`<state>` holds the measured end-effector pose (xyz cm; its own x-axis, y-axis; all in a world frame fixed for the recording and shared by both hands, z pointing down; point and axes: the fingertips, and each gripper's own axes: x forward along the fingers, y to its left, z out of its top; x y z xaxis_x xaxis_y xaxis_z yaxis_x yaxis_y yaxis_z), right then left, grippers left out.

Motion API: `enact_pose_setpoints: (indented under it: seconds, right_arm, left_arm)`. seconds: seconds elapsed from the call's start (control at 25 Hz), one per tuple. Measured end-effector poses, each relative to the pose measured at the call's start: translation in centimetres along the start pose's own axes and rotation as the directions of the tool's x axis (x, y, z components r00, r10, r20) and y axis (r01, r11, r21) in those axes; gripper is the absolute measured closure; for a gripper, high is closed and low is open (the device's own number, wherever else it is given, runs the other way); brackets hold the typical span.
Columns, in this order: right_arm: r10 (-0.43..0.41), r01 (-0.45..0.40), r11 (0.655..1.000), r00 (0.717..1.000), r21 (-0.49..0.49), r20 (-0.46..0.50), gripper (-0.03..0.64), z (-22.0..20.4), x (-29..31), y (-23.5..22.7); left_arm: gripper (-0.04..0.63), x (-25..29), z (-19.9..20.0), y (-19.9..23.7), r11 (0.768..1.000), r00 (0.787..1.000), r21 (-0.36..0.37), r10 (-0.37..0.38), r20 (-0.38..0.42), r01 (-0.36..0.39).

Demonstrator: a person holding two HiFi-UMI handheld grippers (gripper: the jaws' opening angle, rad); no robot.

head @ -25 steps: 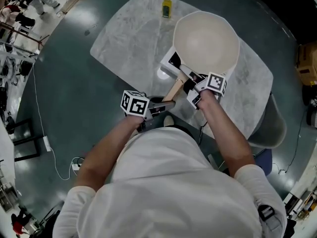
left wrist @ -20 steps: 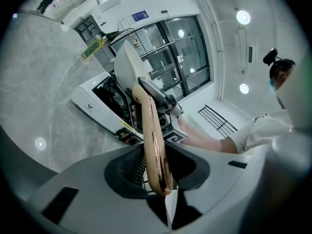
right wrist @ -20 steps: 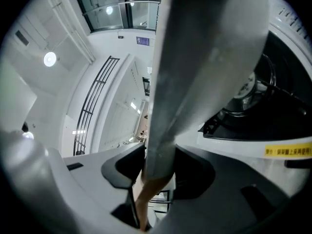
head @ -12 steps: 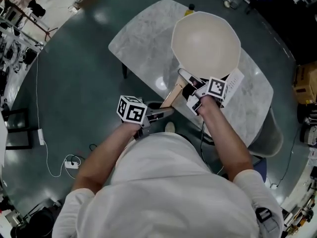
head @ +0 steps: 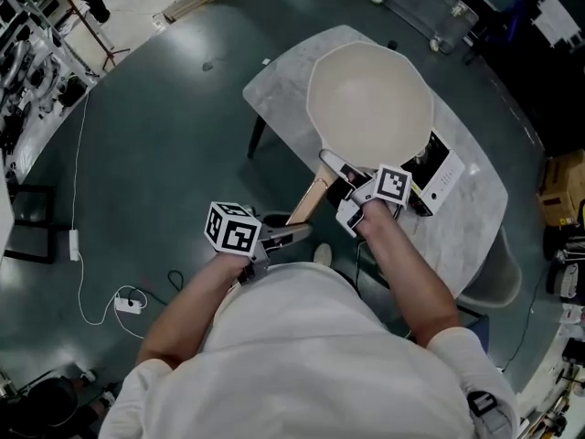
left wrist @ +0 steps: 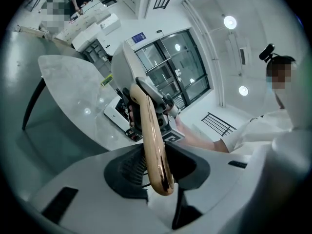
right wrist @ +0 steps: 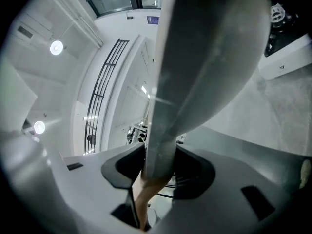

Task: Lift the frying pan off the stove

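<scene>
Clamping the end of the tan wooden handle (head: pixel 306 204), the left gripper (head: pixel 288 234) shares the round cream-lined frying pan (head: pixel 370 108) with the right gripper (head: pixel 352 186), which is shut on the grey metal neck (right wrist: pixel 161 140). The pan is empty, held over the middle of the grey marble table (head: pixel 274 99), with the white-and-black stove (head: pixel 439 167) toward the table's right edge.
</scene>
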<state>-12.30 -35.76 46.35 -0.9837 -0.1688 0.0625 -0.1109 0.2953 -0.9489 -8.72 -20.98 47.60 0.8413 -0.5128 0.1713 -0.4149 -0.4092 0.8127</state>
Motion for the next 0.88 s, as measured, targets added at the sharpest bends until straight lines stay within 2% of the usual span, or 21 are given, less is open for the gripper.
enact_pose_setpoints:
  seconds: [0.44, 0.6, 0.88]
  right_arm:
    - [0.001, -0.001, 1.000, 0.999, -0.004, -0.032, 0.439, -10.8, 3.5, 3.7]
    - [-0.002, 0.002, 1.000, 0.999, -0.009, -0.034, 0.439, -16.1, 3.4, 3.8]
    - [-0.010, 0.009, 1.000, 0.999, -0.023, -0.043, 0.439, -18.3, 3.3, 5.4]
  left_arm:
    - [0.466, -9.7, -6.2, -2.5, 1.000, 1.000, -0.013, 0.000, 0.014, 0.000]
    - [0.465, -12.5, -10.5, -3.1, 1.000, 1.000, -0.007, -0.012, 0.017, 0.012]
    - [0.465, -14.3, -11.9, -4.6, 1.000, 0.999, -0.016, -0.024, 0.034, 0.025]
